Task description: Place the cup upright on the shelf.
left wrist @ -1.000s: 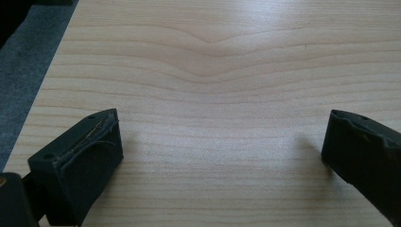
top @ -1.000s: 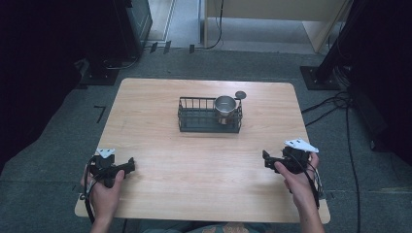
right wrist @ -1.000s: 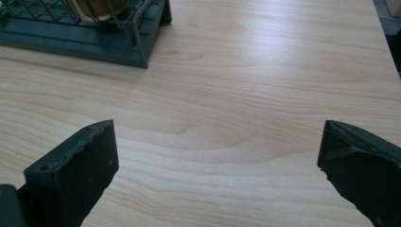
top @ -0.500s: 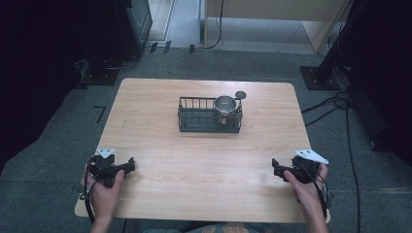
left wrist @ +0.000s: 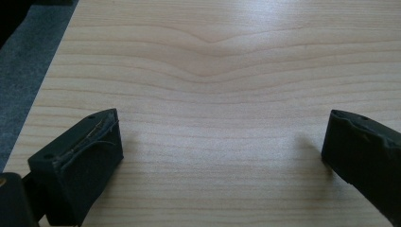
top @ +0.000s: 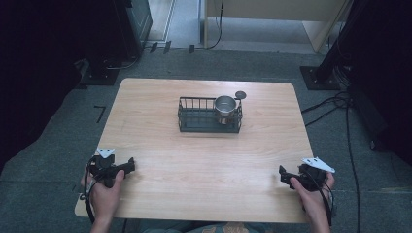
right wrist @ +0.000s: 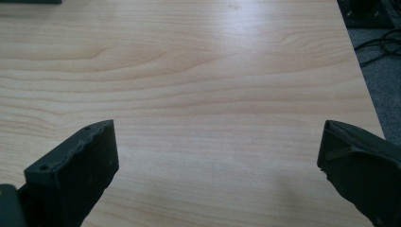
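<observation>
Metal cup (top: 225, 105) stood upright, mouth up, in the right end of wire basket (top: 186, 118).
Left gripper (top: 129, 166) and right gripper (top: 282, 174) are held near-side of basket, well apart from it, jaws wide, nothing gripped.

Wooden table (top: 155, 126) stands on grey carpet (top: 53, 160). Black cables (top: 340, 104) lie right of the table. Black stand base (top: 318, 77) sits off its far-right corner.

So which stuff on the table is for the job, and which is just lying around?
For the job:
metal cup
wire basket
left claw, open
right claw, open

Just lying around:
small round disc behind the basket
cables on the floor
</observation>
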Demonstrator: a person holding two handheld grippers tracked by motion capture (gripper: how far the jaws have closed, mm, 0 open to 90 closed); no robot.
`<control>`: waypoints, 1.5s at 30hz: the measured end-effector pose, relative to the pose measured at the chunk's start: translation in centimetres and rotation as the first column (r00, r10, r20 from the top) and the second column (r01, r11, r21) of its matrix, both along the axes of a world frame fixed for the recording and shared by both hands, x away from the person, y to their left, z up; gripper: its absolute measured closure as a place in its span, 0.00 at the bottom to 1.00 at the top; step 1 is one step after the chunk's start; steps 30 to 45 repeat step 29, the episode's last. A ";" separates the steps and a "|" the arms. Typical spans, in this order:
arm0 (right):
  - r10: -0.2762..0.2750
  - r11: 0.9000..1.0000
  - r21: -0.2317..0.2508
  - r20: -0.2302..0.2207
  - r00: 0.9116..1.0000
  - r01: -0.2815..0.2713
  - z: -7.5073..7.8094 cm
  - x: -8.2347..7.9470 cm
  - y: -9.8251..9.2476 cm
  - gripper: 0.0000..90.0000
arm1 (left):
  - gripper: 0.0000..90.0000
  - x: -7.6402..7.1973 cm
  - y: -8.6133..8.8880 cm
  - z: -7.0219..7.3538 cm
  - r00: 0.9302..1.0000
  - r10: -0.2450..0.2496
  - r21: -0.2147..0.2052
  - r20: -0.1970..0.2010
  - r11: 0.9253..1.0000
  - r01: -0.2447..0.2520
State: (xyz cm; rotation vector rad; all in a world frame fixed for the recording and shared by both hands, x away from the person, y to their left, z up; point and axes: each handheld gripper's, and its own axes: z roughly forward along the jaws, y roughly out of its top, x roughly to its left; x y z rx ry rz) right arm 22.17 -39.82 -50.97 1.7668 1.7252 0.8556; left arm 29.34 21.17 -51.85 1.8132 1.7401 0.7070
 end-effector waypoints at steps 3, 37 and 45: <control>-0.001 1.000 0.000 -0.006 1.000 0.001 -0.3 -0.4 -0.3 0.00 | 0.00 0.0 0.0 0.0 1.000 0.001 -0.001 0.000 1.000 -0.001; -0.011 0.999 -0.052 -0.051 0.999 0.008 -1.8 -1.6 -0.8 0.00 | 0.00 0.0 0.0 0.0 1.000 0.001 -0.001 0.001 1.000 -0.001; -0.011 0.999 -0.052 -0.051 0.999 0.008 -1.8 -1.6 -0.8 0.00 | 0.00 0.0 0.0 0.0 1.000 0.001 -0.001 0.001 1.000 -0.001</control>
